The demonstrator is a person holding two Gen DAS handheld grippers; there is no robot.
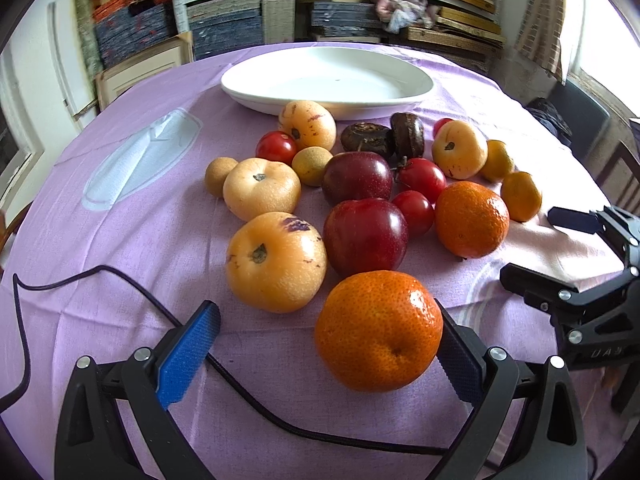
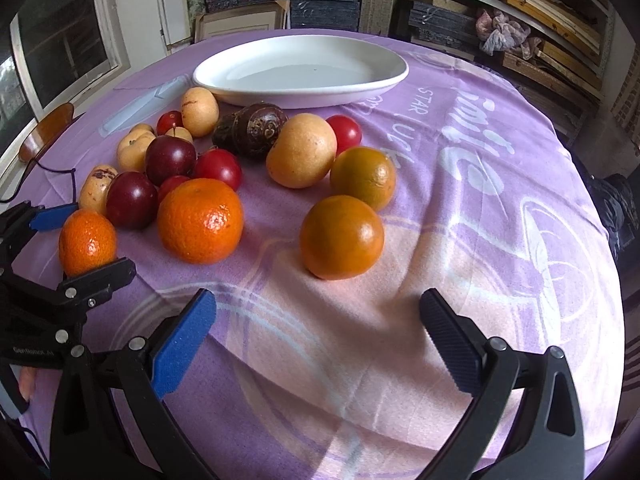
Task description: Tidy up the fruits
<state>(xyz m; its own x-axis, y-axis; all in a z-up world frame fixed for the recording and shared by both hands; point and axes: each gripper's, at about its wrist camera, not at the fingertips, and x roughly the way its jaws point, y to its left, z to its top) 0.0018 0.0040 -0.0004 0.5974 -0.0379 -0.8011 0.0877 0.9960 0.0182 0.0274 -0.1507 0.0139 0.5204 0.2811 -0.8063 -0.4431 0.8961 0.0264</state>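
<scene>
- The left gripper (image 1: 326,352) is spread wide around a large orange (image 1: 378,330); its dark finger touches the peel, the blue one stands apart.
- The right gripper (image 2: 318,340) is released, over bare purple tablecloth (image 2: 500,200) near the front edge.
- The remaining fruits cluster mid-table, before the white plate (image 1: 424,80) at the far edge.

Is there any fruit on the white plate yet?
No, the white plate is bare; all the fruit sits on the purple cloth.

Shelves (image 1: 340,12) w/ stacked mats; window (image 2: 60,48) lit.
</scene>
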